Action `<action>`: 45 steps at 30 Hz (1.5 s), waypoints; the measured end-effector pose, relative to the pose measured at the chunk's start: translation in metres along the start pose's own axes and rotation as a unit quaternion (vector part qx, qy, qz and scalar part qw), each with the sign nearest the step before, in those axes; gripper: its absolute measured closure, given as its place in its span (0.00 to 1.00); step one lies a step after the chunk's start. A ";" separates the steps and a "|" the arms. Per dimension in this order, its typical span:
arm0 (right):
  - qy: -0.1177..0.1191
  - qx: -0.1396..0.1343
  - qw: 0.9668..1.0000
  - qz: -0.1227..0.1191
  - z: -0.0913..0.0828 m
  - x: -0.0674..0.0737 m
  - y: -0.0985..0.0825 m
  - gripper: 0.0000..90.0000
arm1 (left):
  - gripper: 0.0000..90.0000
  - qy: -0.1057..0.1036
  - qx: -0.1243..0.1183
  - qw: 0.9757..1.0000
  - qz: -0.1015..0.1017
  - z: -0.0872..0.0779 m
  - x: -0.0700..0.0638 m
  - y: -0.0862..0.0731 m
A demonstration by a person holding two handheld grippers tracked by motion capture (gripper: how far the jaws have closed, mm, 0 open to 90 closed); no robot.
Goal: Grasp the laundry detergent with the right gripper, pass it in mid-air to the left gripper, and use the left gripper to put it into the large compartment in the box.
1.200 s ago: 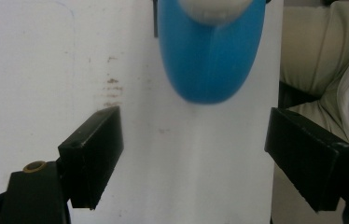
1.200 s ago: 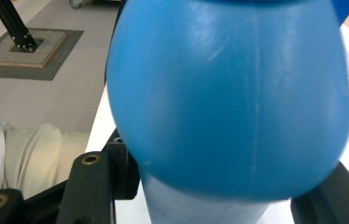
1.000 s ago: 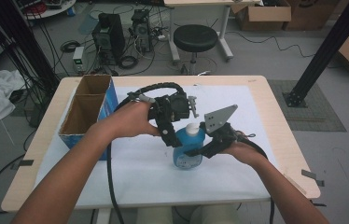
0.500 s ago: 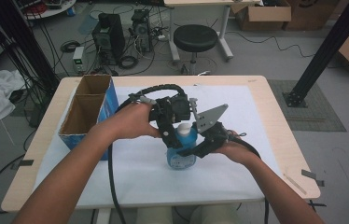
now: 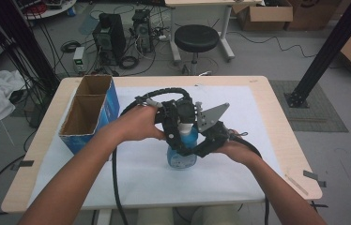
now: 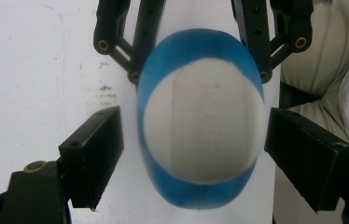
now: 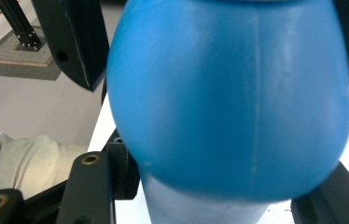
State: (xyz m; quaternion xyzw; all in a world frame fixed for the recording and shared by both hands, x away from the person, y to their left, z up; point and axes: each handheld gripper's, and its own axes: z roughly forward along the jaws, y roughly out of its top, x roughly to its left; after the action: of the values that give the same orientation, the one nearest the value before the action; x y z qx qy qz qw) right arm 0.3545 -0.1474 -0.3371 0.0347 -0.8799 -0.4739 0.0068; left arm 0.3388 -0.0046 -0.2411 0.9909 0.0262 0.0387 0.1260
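From the high view: table [image 5: 277, 140] under a white sheet; blue bottle [image 5: 182, 152] with white cap [image 5: 186, 125] standing upright near its centre. Left gripper [image 5: 176, 123] set over the bottle's top; right gripper [image 5: 202, 145] against the bottle's right side. Blue cardboard box [image 5: 89, 112] at the table's left edge, two open-topped compartments, both apparently empty, though their floors are dim.

Left gripper view: looks down on the white cap [image 6: 203, 128] ringed by the blue shoulder; jaws spread to either side, clear of the cap by a narrow gap each. The right gripper's linkage shows beyond the bottle.

Right gripper view: blue bottle body [image 7: 228, 102] very close between the jaws; whether they press it, cannot tell.
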 end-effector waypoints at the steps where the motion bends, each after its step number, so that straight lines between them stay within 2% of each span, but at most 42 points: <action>1: 0.000 0.000 1.000 0.000 0.000 0.000 0.000 0.49 | 0.23 0.001 0.000 1.000 0.002 0.001 0.000 0.001; 9: -0.001 0.000 1.000 0.002 -0.002 0.000 0.000 0.49 | 0.24 -0.001 0.006 1.000 0.007 0.005 0.001 0.005; 16: 0.001 -0.002 1.000 0.002 -0.002 0.001 0.000 0.49 | 0.28 -0.011 0.007 1.000 0.007 0.007 0.001 0.005; 45: 0.005 -0.003 1.000 0.000 -0.001 0.000 0.001 0.49 | 0.39 -0.005 0.003 1.000 0.012 0.006 0.001 0.004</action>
State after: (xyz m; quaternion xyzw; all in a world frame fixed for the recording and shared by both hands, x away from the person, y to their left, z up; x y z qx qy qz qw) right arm 0.3541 -0.1480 -0.3358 0.0375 -0.8786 -0.4759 0.0114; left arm 0.3404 -0.0096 -0.2462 0.9917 0.0137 0.0355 0.1231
